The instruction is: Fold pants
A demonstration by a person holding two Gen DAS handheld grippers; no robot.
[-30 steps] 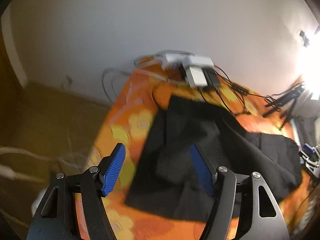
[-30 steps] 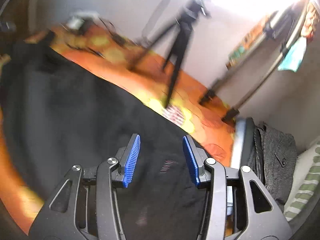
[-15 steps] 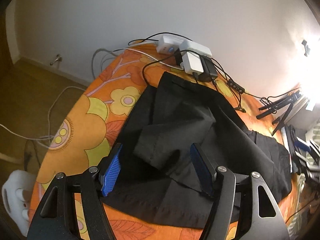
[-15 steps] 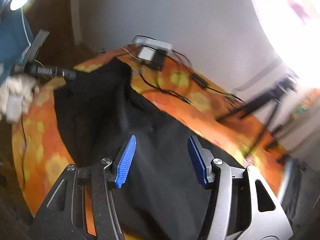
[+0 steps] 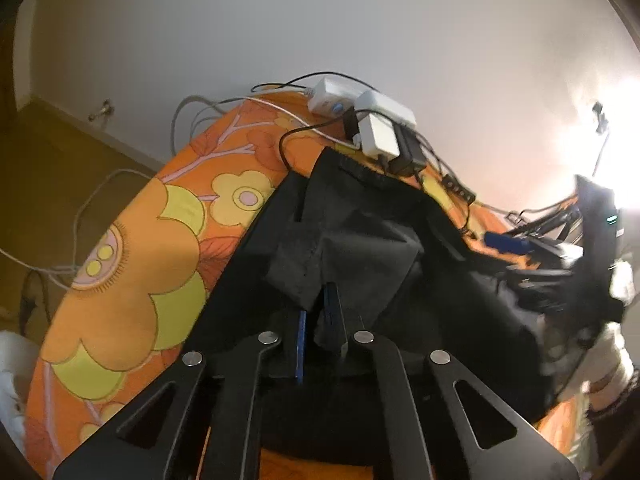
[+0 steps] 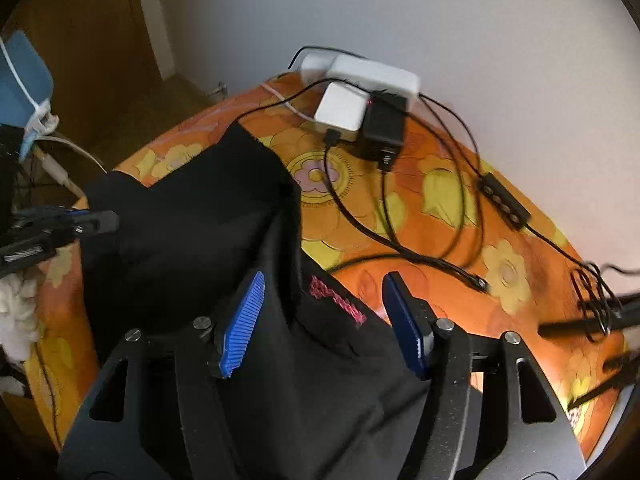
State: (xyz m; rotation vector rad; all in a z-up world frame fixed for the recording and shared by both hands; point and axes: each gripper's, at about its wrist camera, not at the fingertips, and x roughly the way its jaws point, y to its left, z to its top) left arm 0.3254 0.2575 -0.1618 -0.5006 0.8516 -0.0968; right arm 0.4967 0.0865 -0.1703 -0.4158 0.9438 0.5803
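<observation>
Black pants (image 5: 360, 216) lie crumpled on an orange flowered cover (image 5: 140, 272). My left gripper (image 5: 316, 316) is shut on a raised fold of the pants near their left part. In the right wrist view the pants (image 6: 192, 224) show a pink label (image 6: 340, 300). My right gripper (image 6: 324, 320) is open, its blue pads on either side of the pants' edge near the label. The left gripper also shows at the left edge of the right wrist view (image 6: 92, 220), pinching the cloth.
White and black power adapters (image 6: 360, 108) with several black cables (image 6: 440, 220) lie on the cover by the white wall. A tripod's legs (image 6: 592, 320) reach in at the right. Wooden floor and white cables (image 5: 80, 208) lie left of the cover.
My left gripper has moved down and shut on a fold of the pants. My right gripper has swung towards the adapters and come down over the pants' labelled edge, still open.
</observation>
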